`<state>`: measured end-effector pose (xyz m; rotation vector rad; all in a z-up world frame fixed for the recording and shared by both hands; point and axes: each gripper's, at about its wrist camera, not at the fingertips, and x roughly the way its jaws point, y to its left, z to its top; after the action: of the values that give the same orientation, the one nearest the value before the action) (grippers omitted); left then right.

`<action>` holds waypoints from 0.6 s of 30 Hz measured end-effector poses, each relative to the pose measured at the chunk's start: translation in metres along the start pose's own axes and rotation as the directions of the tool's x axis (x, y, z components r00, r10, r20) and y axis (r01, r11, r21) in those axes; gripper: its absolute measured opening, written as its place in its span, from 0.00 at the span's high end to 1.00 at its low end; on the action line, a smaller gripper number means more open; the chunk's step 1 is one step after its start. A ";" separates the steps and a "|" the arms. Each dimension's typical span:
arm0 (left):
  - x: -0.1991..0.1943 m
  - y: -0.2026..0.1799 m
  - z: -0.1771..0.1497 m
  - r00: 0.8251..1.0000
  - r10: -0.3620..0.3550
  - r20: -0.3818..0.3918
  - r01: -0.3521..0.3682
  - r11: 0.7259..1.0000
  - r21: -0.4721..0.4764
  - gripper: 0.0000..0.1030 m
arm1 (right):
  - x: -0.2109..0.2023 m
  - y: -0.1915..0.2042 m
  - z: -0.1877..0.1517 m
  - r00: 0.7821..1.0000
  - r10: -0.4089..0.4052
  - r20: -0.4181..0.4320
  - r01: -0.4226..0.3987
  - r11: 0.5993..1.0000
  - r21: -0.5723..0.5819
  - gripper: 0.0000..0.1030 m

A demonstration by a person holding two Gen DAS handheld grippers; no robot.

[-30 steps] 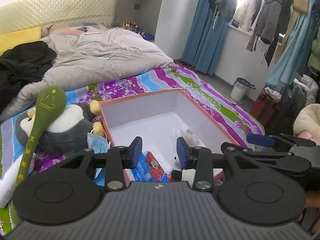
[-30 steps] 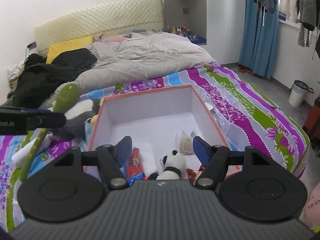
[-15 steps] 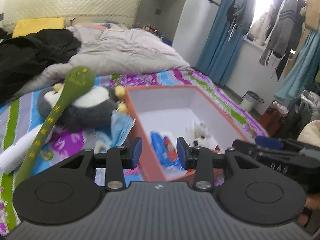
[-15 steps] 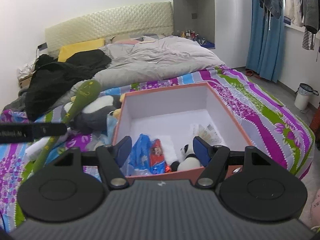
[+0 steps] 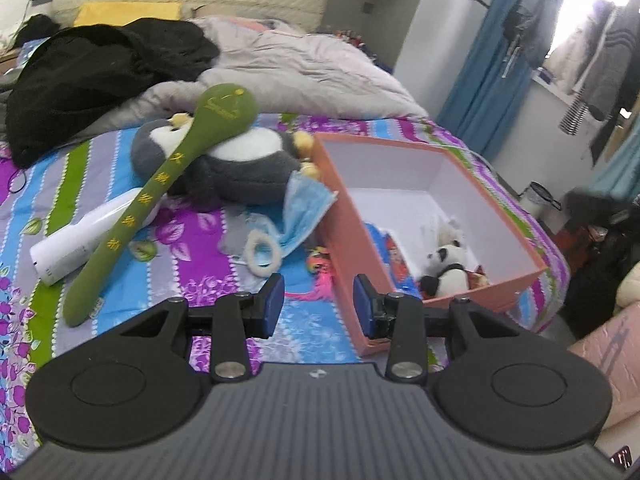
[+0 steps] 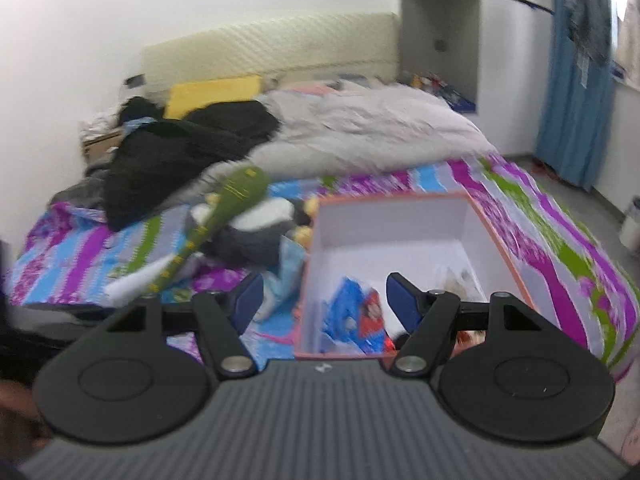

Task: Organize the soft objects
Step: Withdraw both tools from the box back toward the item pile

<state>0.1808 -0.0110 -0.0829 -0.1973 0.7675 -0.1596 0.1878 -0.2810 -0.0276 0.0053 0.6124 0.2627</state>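
An orange box (image 5: 340, 216) with a white inside stands on the striped bed; it also shows in the right wrist view (image 6: 504, 256). A small panda plush (image 5: 444, 268) and a blue packet (image 6: 352, 312) lie in it. Left of the box lie a grey penguin plush (image 5: 236, 168), a green padded mallet (image 5: 160, 196), a white bottle (image 5: 88, 236), a blue face mask (image 5: 304, 216), a white hair tie (image 5: 262, 252) and a pink item (image 5: 324, 276). My left gripper (image 5: 318, 306) is open and empty above the box's near-left corner. My right gripper (image 6: 322, 298) is open and empty before the box.
A grey duvet (image 5: 304, 76), black clothes (image 5: 100, 76) and a yellow pillow (image 5: 128, 14) cover the far end of the bed. Blue curtains (image 5: 488, 60) and hanging clothes (image 5: 592, 40) stand at the right, with a bin (image 5: 540, 196) on the floor.
Both grippers have drawn back from over the box and swung left. The items beside the box have come into the left wrist view. Both stay open.
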 end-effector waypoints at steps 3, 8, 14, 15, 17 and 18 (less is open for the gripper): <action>0.011 0.007 0.004 1.000 0.008 -0.011 -0.008 1.000 -0.004 0.58 | -0.011 0.011 0.020 0.999 0.045 -0.018 -0.046 0.998 -0.032 0.24; 0.036 0.020 0.012 0.999 0.040 -0.024 -0.041 0.999 -0.034 0.58 | -0.018 0.032 0.044 0.993 0.106 -0.048 -0.111 0.987 -0.116 0.24; 0.058 0.029 0.017 0.997 0.065 -0.037 -0.067 0.996 -0.060 0.58 | -0.003 0.031 0.051 0.988 0.131 -0.084 -0.138 0.987 -0.077 0.24; 0.060 0.031 0.017 0.997 0.063 -0.041 -0.066 0.995 -0.068 0.58 | 0.000 0.032 0.049 0.987 0.130 -0.098 -0.137 0.988 -0.073 0.24; 0.065 0.034 0.014 0.997 0.060 -0.053 -0.065 0.994 -0.084 0.58 | 0.011 0.032 0.046 0.979 0.145 -0.141 -0.153 0.987 -0.042 0.24; 0.066 0.035 0.013 0.997 0.061 -0.055 -0.065 0.994 -0.089 0.58 | 0.015 0.033 0.044 0.978 0.148 -0.150 -0.154 0.988 -0.029 0.24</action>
<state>0.2390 0.0106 -0.1264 -0.2552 0.8329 -0.0704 0.2166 -0.2426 0.0024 -0.0067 0.7556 0.4252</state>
